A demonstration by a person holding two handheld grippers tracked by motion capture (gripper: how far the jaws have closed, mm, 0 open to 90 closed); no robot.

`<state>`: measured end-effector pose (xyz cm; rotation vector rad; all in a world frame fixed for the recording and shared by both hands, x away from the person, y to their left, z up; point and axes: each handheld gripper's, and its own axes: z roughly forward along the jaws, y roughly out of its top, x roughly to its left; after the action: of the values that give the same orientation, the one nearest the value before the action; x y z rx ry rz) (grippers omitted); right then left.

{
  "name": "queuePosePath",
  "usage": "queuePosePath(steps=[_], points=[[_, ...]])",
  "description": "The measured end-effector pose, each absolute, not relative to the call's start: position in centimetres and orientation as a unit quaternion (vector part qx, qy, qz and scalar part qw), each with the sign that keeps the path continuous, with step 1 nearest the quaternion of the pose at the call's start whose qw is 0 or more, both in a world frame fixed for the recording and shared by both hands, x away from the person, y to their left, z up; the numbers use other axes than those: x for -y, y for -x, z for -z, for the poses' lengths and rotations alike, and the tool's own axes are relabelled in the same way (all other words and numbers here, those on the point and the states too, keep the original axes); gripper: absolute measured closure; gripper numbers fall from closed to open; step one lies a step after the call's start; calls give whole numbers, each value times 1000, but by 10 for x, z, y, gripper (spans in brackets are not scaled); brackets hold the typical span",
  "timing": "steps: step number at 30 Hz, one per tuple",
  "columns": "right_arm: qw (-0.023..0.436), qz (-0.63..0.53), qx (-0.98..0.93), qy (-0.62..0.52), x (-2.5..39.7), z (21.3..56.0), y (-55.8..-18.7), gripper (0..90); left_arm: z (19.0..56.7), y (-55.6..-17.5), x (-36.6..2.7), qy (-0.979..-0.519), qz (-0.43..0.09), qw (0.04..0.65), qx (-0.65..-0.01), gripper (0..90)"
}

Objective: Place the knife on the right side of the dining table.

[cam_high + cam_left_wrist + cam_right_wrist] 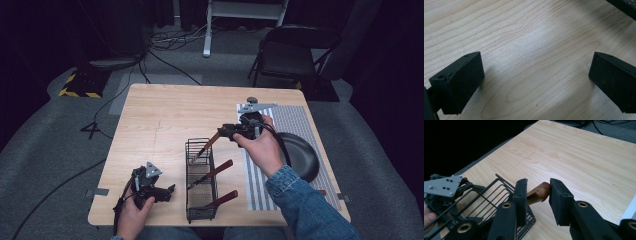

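My right gripper (537,195) has its jaws around the tip of a wooden handle (539,192), narrow gap, one pad touching and the other just off it; whether the grip is firm I cannot tell; the utensil (206,146) leans into the far end of the wire basket (201,207), handle sticking up and out toward my gripper (226,132); judging by that, this one is either going in or coming out, can't say which from here.

Progress, as a guess: two more wooden-handled utensils (214,172) and (223,198) sit in the basket, handles poking out the right side; so three at the basket, one in hand.

My left gripper (169,190) rests low over bare table (529,37) left of the basket, jaws wide apart, nothing between them; idle.

Around: striped mat (295,125) to the right with a dark pan (300,155) on it, near my right forearm; basket wires crowd the handle, snag risk on any lift.
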<state>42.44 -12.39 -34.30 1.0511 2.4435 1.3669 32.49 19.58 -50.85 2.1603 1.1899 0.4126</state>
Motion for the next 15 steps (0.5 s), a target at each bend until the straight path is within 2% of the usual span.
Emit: queuePosePath(steps=[3, 4, 15], points=[[70, -467, -813, -341, 123, 341, -422, 709, 508, -325, -196, -820, -157, 315, -452, 2], [74, -467, -814, -336, 123, 339, -421, 753, 508, -325, -196, -820, -156, 315, -452, 2], [58, -495, -809, -312, 120, 327, -414, 804, 508, -325, -196, -820, -157, 314, -451, 3]])
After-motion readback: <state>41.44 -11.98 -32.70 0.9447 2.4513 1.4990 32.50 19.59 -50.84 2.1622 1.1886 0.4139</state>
